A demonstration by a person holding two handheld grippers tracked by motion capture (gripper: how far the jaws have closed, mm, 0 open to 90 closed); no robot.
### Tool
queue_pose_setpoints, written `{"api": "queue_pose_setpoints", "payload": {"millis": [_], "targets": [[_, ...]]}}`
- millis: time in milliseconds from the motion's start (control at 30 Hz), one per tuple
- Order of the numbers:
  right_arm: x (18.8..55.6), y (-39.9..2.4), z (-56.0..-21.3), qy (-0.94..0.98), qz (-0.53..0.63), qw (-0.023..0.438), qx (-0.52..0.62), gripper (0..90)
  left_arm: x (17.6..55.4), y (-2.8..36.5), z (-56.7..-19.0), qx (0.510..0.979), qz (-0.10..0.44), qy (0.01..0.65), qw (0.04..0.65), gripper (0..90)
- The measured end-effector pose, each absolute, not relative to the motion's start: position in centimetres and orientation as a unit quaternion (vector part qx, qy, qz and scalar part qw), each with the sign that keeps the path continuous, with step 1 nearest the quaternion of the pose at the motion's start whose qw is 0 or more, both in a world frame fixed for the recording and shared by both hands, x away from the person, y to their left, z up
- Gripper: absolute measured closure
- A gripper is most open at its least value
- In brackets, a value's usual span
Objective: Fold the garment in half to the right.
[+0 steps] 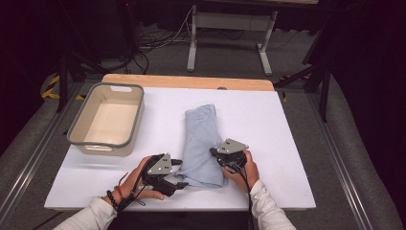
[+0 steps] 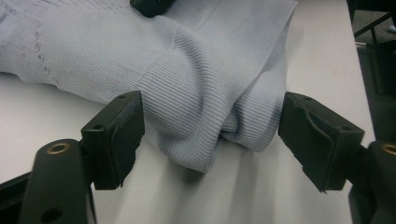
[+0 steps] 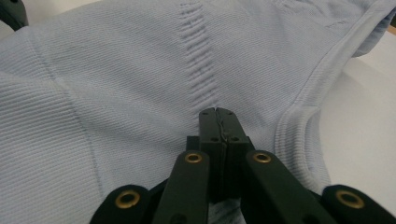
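White tabletop (image 1: pixel 268 143), edged at 12 o'clock by a bare wooden strip (image 1: pixel 186 81); grey carpeted floor, loose cables (image 1: pixel 158 40) and a metal desk frame (image 1: pixel 230 33) are seen beyond it, with dark surroundings on both sides.

Items, listed left to right:

1. Grey-rimmed beige bin (image 1: pixel 107 120), placed at about 10 o'clock on the table, well apart from the garment.
2. Left gripper (image 1: pixel 178 173), held at 7 o'clock beside the garment's near left corner. Its jaws are spread wide, with a bunched fold of fabric lying between them and no pad seen pressing on it; no earlier frame is relied upon.
3. Pale blue ribbed garment (image 1: pixel 201 143), folded into a long strip and laid at the table's centre, running from 12 to 6 o'clock.
4. Right gripper (image 1: pixel 213 152), held at 5 o'clock on the garment's near right edge. Its jaws are pressed fully together; whether cloth is pinched cannot be told.

Nothing is found standing between bin and garment.
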State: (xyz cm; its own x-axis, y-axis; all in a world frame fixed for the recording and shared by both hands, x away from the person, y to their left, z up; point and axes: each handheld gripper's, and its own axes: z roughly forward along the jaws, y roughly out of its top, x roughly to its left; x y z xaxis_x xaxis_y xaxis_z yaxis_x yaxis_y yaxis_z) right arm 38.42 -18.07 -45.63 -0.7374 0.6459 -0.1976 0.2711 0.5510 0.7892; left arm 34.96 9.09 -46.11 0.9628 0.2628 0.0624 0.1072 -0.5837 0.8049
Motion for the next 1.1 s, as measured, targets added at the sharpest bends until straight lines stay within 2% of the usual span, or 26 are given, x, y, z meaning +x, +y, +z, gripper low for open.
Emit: {"api": "queue_pose_setpoints", "payload": {"millis": [200, 267, 367, 433, 500, 633, 800, 1100], "targets": [[38.5, -18.1, -45.6, 0.846, 0.39, 0.239, 0.274, 90.0, 35.0, 8.4, -46.3, 0.889, 0.109, 0.105, 0.432, 29.5], [38.5, -18.1, -45.6, 0.845, 0.391, 0.239, 0.276, 90.0, 35.1, 8.3, -46.3, 0.89, 0.121, 0.104, 0.426, 35.1], [38.5, -18.1, -45.7, 0.845, 0.392, 0.237, 0.277, 90.0, 35.2, 8.2, -46.4, 0.894, 0.136, 0.106, 0.413, 48.7], [38.5, -18.1, -45.7, 0.845, 0.392, 0.237, 0.276, 90.0, 35.3, 8.1, -46.4, 0.895, 0.136, 0.104, 0.412, 52.8], [38.5, -18.1, -45.7, 0.845, 0.392, 0.237, 0.277, 90.0, 35.4, 8.1, -46.3, 0.896, 0.143, 0.1, 0.408, 62.7], [38.6, -18.1, -45.7, 0.844, 0.394, 0.236, 0.276, 90.0, 35.4, 8.1, -46.3, 0.898, 0.156, 0.094, 0.401, 72.0], [38.7, -18.0, -45.7, 0.843, 0.397, 0.236, 0.276, 90.0, 35.0, 8.4, -46.0, 0.901, 0.179, 0.074, 0.388, 75.8], [38.8, -16.9, -45.7, 0.847, 0.402, 0.232, 0.261, 90.0, 34.6, 9.6, -45.5, 0.907, 0.197, 0.071, 0.365, 76.1]]}}
